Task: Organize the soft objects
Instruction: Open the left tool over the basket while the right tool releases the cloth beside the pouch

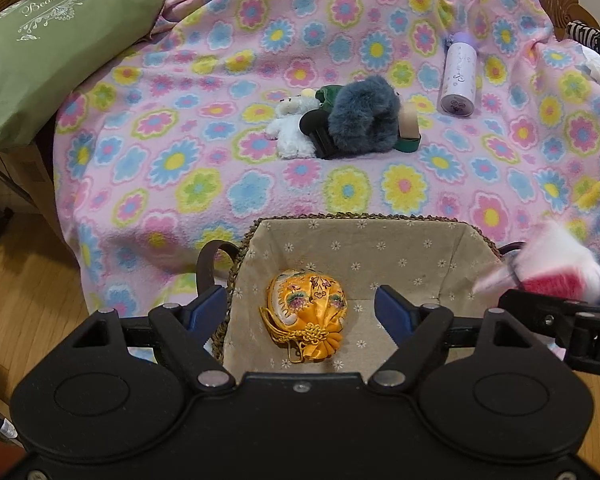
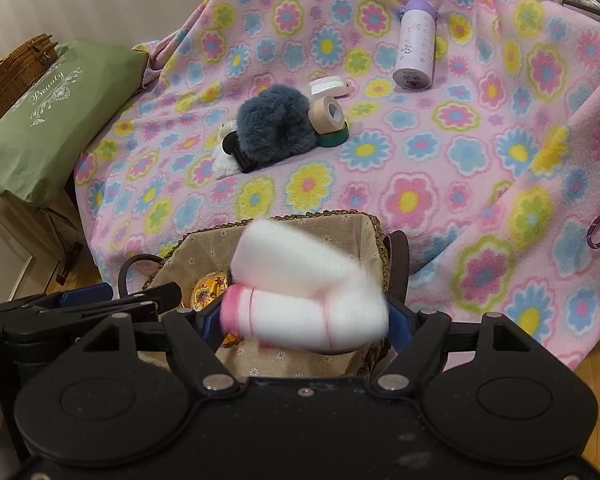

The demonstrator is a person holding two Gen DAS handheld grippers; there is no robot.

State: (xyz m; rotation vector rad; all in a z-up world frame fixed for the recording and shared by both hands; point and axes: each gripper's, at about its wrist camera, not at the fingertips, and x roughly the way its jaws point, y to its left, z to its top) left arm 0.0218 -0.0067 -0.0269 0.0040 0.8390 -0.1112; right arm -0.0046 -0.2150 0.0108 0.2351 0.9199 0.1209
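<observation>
Our right gripper [image 2: 304, 320] clamps a blurred white-and-pink fuzzy rolled sock bundle [image 2: 308, 292] above the woven basket with flower-print cloth lining [image 2: 364, 236]. Our left gripper [image 1: 300, 304] hangs spread wide, holding nothing; between and below its fingers an orange embroidered satin pouch [image 1: 306, 312] lies in that basket. Beyond both grippers, a blue-grey furry toy [image 1: 360, 116] and a small white plush animal [image 1: 292, 132] rest on the pink flowered fleece blanket [image 1: 220, 168].

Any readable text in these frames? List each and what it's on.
"Beauty": white script on the green cushion, readable in both views.
Purple bottle: script along its side and a mark on the base, too small and distorted to read.
Nothing else carries text.
</observation>
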